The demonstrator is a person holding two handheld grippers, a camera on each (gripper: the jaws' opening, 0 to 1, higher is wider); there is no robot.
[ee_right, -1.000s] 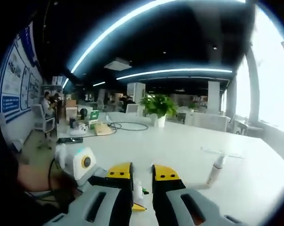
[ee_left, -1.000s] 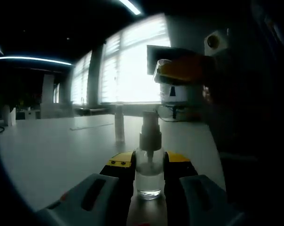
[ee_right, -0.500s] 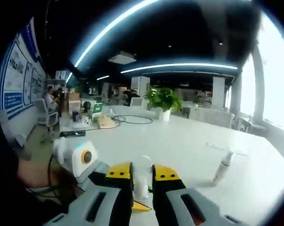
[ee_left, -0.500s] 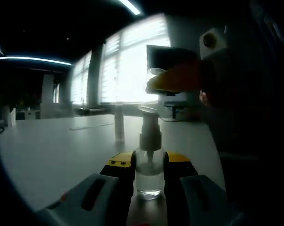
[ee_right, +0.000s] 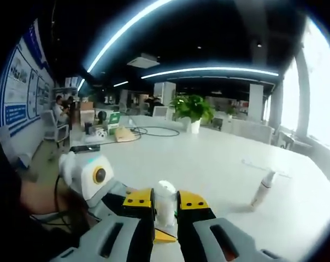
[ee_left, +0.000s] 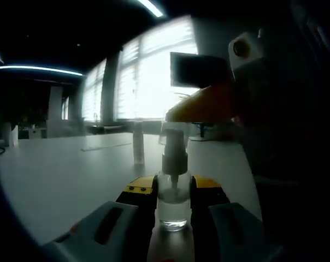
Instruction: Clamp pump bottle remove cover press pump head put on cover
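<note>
The left gripper [ee_left: 173, 191] has its 2 yellow-tipped jaws closed against the clear pump bottle [ee_left: 173, 204], which stands upright on the white table [ee_left: 61, 180]. The right gripper [ee_left: 206, 103] holds a clear cover [ee_left: 173, 134] over the pump head [ee_left: 174, 144]. Behind stands a slim bottle [ee_left: 138, 144].

Left gripper [ee_left: 173, 192], right gripper [ee_right: 166, 206]: grey bodies, yellow-tipped jaws.

Right gripper [ee_left: 178, 112] is sitting right above pump bottle [ee_left: 172, 191], blocking top access. Small upright bottle [ee_left: 138, 143] is standing behind, well apart. White table [ee_left: 61, 169] is lying open leftward.
</note>
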